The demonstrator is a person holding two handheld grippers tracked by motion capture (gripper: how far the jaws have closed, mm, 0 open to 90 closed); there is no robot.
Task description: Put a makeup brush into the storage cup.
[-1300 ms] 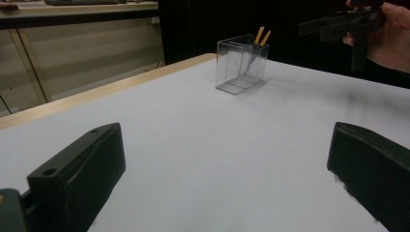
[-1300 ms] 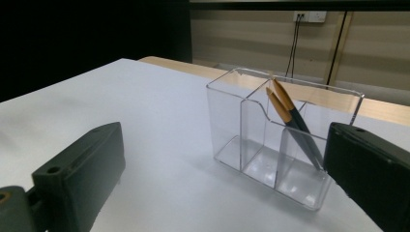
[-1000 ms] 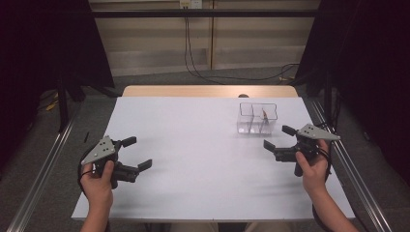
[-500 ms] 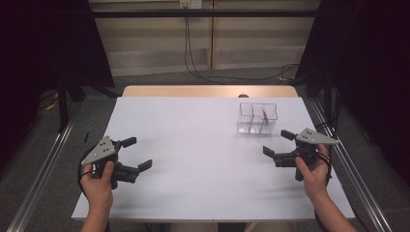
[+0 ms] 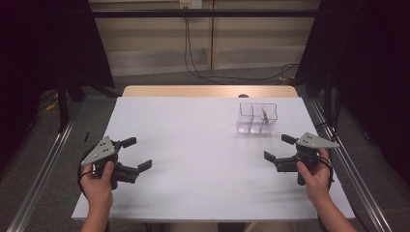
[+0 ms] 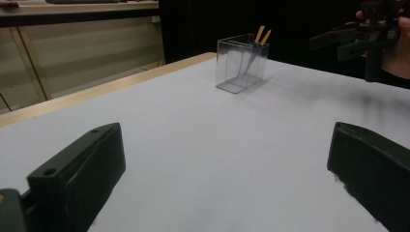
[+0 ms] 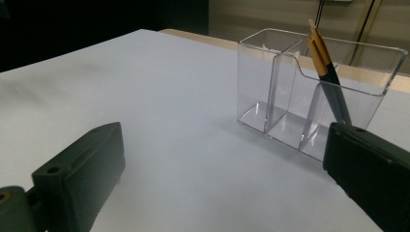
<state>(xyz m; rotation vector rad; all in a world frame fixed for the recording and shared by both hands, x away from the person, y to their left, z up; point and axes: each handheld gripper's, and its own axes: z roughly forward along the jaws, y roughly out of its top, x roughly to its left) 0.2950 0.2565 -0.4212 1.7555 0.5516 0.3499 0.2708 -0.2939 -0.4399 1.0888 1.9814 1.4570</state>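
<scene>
Both hand-held grippers hover over the white bench (image 5: 203,145), each with its jaws spread apart and nothing between them. The right hand-held gripper (image 5: 280,148) is the nearer one to the clear plastic pen holder (image 5: 257,118), which stands upright just ahead of it and slightly toward its inner side; in the right gripper view the pen holder (image 7: 314,92) appears ahead between the jaws, toward the right one, apart from both. Two pencils (image 7: 325,72) lean together in one end compartment, tips down; the other compartments look empty. The left hand-held gripper (image 5: 137,153) is well apart from the pen holder, which lies far ahead of it across the bench (image 6: 241,63). Judged from this layout, the work is at its very start: no object is grasped or touched, the pencils rest in the pen holder, and approach, grasp and any transfer all remain to be done, most likely by the right hand-held gripper.
</scene>
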